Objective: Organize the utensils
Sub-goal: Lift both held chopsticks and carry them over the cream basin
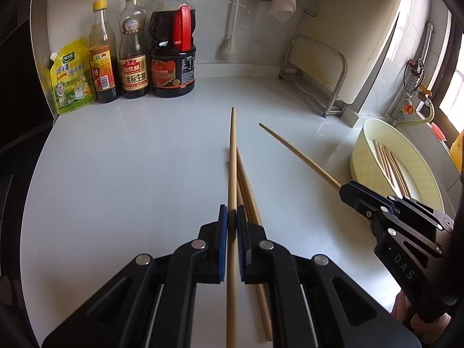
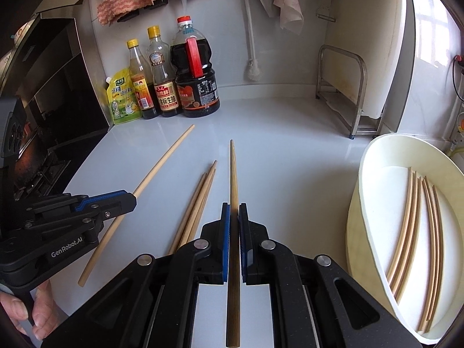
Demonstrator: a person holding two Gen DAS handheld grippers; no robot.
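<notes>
My left gripper (image 1: 232,213) is shut on a pale wooden chopstick (image 1: 232,150), held above the white counter and pointing away from me. Under it, three loose chopsticks (image 1: 248,197) lie together on the counter. To the right, my right gripper (image 1: 343,192) is shut on a second chopstick (image 1: 298,155). In the right wrist view, the right gripper (image 2: 234,211) grips that darker chopstick (image 2: 233,174). The left gripper (image 2: 132,200) holds its pale chopstick (image 2: 162,162) at the left, with the loose chopsticks (image 2: 200,200) between them. A cream basin (image 2: 359,179) at the right holds several chopsticks (image 2: 406,226).
Three sauce bottles (image 2: 194,81) and a yellow seasoning pouch (image 2: 121,98) stand at the back left. A metal rack (image 2: 342,92) with a white cutting board (image 2: 374,43) stands at the back right. A dark stove area (image 2: 43,116) borders the counter's left edge. A brush (image 2: 252,66) hangs on the wall.
</notes>
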